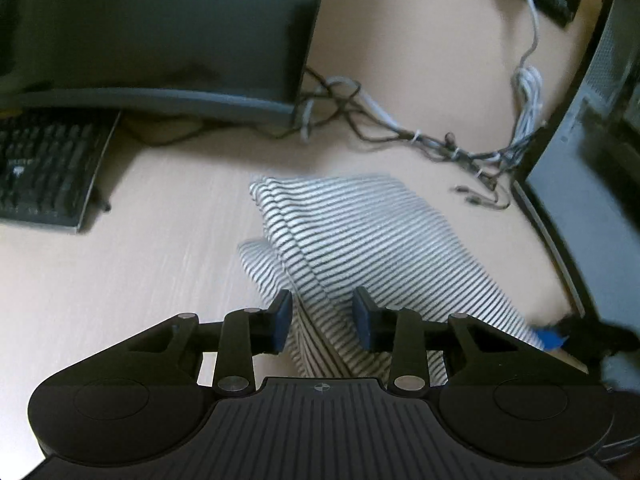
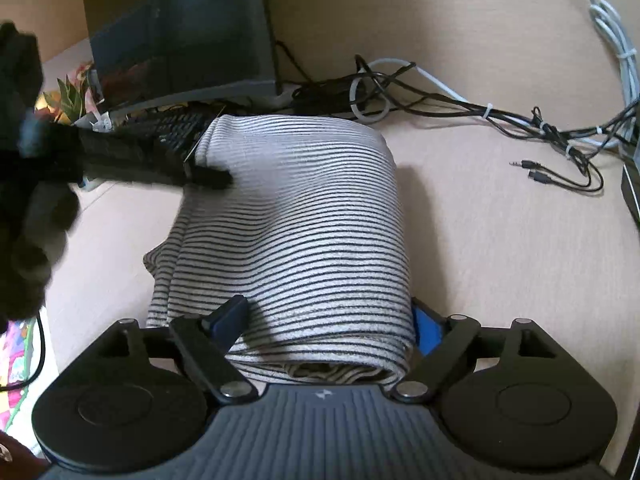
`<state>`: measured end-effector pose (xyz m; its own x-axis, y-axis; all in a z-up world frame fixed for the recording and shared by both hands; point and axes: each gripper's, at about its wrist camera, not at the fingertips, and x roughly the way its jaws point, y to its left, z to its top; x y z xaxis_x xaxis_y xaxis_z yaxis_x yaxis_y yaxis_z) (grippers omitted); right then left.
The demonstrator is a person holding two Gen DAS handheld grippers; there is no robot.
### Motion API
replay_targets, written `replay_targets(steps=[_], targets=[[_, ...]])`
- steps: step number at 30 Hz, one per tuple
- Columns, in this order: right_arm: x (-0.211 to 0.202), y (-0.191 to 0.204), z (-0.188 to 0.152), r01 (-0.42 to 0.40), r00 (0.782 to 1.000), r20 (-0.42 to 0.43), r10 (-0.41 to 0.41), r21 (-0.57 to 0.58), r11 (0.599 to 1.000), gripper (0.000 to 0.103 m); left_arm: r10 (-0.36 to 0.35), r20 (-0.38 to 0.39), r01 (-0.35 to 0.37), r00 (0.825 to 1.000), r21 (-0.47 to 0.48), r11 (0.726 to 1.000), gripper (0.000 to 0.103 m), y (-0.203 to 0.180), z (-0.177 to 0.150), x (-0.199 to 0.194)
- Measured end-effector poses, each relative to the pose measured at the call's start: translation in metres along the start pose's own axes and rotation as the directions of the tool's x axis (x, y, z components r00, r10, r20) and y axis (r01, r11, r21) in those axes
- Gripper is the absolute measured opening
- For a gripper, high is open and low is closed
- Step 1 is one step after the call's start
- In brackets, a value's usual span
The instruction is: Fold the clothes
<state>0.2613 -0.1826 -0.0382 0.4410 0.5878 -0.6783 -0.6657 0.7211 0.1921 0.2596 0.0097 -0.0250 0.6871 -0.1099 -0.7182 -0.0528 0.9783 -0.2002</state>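
A folded white garment with thin black stripes (image 1: 360,236) lies on the light wooden desk (image 1: 140,280). My left gripper (image 1: 322,320) is open, its blue pads on either side of a folded edge of the garment. In the right wrist view the garment (image 2: 308,232) is a thick folded bundle. My right gripper (image 2: 328,320) has its jaws wide around the bundle's near end, one blue pad on top at the left, the other under the right edge. The left gripper's black finger (image 2: 208,176) touches the bundle's far left corner.
A dark monitor (image 1: 160,28) and black keyboard (image 1: 44,172) stand at the back left. Tangled cables (image 1: 440,140) run along the back. A dark computer case (image 1: 592,160) stands at the right. Two loose audio plugs (image 2: 532,168) lie to the garment's right.
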Motion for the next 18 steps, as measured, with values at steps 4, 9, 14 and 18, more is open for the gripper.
replay_targets(steps=[4,9,14,18], targets=[[-0.005,0.004,0.003,0.012,1.0,0.011,-0.012,-0.025,1.0,0.085,0.005,0.006,-0.005,1.0,-0.002,1.0,0.041,0.003,-0.001,-0.002],[-0.011,0.005,0.006,0.018,1.0,0.024,-0.017,-0.046,0.999,0.085,0.008,0.007,-0.008,1.0,-0.002,1.0,0.045,0.003,-0.002,-0.002],[-0.037,-0.007,0.024,-0.026,0.99,0.138,0.022,0.023,0.999,0.085,0.002,0.008,-0.002,1.0,-0.014,1.0,0.045,0.006,-0.003,0.0],[-0.031,-0.021,0.039,-0.002,0.988,0.155,-0.013,0.093,0.996,0.078,-0.004,0.01,0.004,1.0,-0.025,1.0,0.048,0.008,-0.004,0.001]])
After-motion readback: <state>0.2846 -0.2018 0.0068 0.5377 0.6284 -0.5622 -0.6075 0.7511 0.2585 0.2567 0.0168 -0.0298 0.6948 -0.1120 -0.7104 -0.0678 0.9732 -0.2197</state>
